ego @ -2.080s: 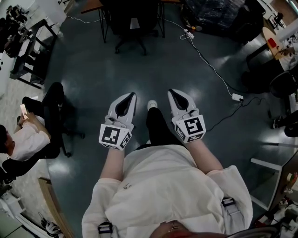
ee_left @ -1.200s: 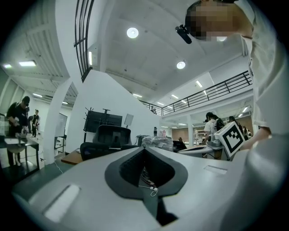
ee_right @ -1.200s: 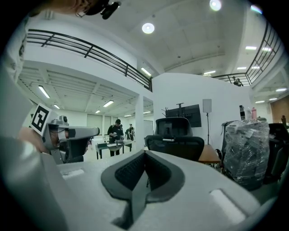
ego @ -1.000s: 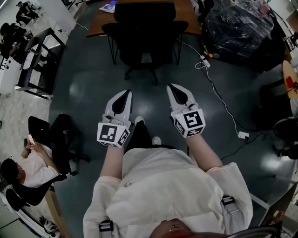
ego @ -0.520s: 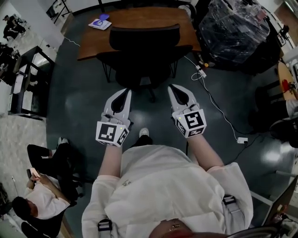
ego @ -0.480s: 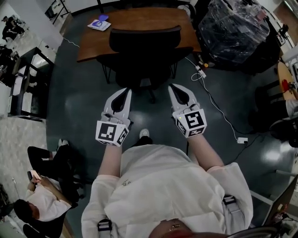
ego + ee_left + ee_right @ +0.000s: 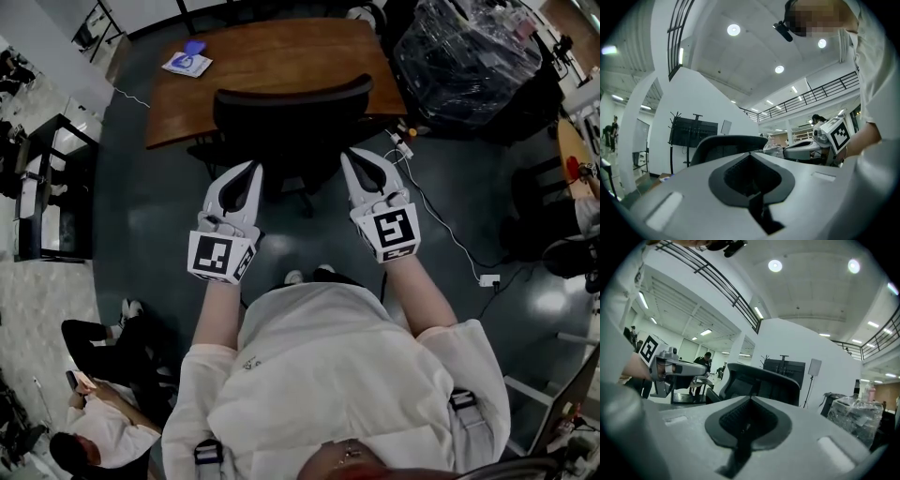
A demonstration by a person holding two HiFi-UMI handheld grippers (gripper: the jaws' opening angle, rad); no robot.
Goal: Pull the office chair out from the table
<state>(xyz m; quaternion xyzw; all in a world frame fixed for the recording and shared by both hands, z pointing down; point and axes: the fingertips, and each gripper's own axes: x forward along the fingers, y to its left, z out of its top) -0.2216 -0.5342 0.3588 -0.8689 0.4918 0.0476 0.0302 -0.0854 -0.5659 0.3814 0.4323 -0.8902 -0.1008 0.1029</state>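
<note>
A black office chair (image 7: 291, 117) is tucked against the near edge of a brown wooden table (image 7: 281, 47), its curved backrest toward me. Both grippers are held out level, just short of the backrest. My left gripper (image 7: 250, 169) is shut and holds nothing, its tip near the backrest's left end. My right gripper (image 7: 353, 155) is also shut and holds nothing, by the backrest's right end. In the left gripper view the chair back (image 7: 724, 144) rises just beyond the shut left gripper (image 7: 750, 153). The right gripper view shows the chair back (image 7: 761, 380) past the shut right gripper (image 7: 751, 398).
A blue-and-white item (image 7: 185, 63) lies on the table's left corner. A large plastic-wrapped bundle (image 7: 469, 61) stands to the right, with a cable and power strip (image 7: 488, 279) on the dark floor. A black rack (image 7: 37, 187) is at left; a seated person (image 7: 94, 427) lower left.
The chair and table have drawn nearer and lower in the head view. Both grippers have come forward up to the backrest, still shut.
</note>
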